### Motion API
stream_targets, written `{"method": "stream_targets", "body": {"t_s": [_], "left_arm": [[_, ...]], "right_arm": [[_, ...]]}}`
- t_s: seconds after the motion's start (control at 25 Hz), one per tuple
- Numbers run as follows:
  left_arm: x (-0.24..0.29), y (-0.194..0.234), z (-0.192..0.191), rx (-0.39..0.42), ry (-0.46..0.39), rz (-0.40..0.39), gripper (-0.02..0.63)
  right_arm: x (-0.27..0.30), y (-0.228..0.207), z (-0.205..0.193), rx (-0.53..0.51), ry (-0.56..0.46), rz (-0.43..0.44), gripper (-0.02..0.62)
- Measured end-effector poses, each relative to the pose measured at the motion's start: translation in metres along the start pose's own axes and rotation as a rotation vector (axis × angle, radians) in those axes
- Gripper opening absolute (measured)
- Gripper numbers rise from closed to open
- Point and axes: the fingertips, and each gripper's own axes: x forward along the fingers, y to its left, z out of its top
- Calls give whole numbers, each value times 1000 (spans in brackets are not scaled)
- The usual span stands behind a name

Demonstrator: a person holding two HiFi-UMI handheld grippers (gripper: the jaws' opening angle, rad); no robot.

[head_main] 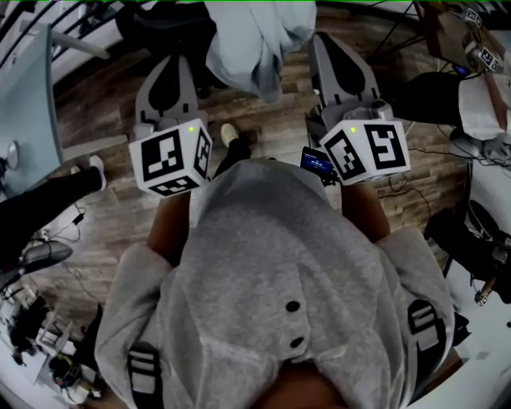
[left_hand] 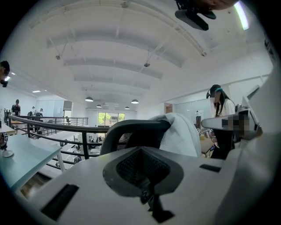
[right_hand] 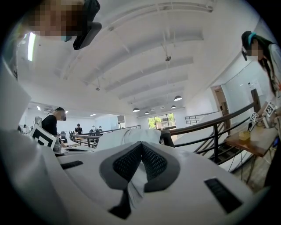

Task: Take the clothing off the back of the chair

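Observation:
A pale grey-blue garment [head_main: 251,40] hangs over the back of a black office chair [head_main: 172,24] at the top middle of the head view. My left gripper [head_main: 169,60] points at the chair just left of the garment, its pads together with nothing between them. My right gripper [head_main: 323,40] sits just right of the garment, also shut and empty. In the left gripper view, the left gripper [left_hand: 141,151] faces the chair [left_hand: 127,134] with the garment [left_hand: 184,136] draped on its right side. Ahead of the right gripper [right_hand: 141,144] lie the garment [right_hand: 123,137] and the chair [right_hand: 167,138].
A pale desk [head_main: 28,104] stands at the left, with someone's dark-trousered leg [head_main: 48,200] beside it. A metal railing [left_hand: 52,127] runs behind the chair. A person [left_hand: 219,114] stands to the right of the chair. A small wooden table [right_hand: 254,140] is at the far right.

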Motion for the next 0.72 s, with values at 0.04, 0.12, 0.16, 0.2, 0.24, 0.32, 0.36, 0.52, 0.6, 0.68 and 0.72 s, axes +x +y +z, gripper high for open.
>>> {"method": "stream_targets", "body": {"t_s": [0.04, 0.12, 0.16, 0.2, 0.24, 0.32, 0.36, 0.52, 0.6, 0.68, 0.72], "left_arm": [[1, 2, -1, 0, -2, -1, 9], [1, 6, -3, -2, -3, -5, 9], [1, 7, -5, -3, -1, -10, 9], [0, 9, -7, -4, 2, -15, 9], [0, 10, -8, -3, 3, -21, 9], [1, 14, -10, 1, 6, -27, 9], [2, 17, -11, 1, 10, -29, 9], [4, 37, -9, -7, 7, -30, 9], [6, 44, -7, -4, -1, -35, 9], [5, 47, -8, -5, -1, -46, 9], [5, 49, -9, -5, -2, -52, 9]], "right_arm": [[3, 1, 0, -3, -3, -2, 15], [4, 4, 0, -9, -9, -6, 15], [4, 6, 1, -11, -11, -9, 15], [3, 8, 2, -11, -13, -13, 15], [2, 9, 3, -11, -17, -17, 15], [4, 11, 8, -10, -29, -22, 15], [6, 13, 10, -9, -33, -24, 15], [16, 21, 16, -25, -49, -29, 15], [20, 25, 17, -35, -56, -36, 15], [20, 27, 16, -40, -56, -48, 15], [21, 27, 16, -42, -59, -53, 15]]}}
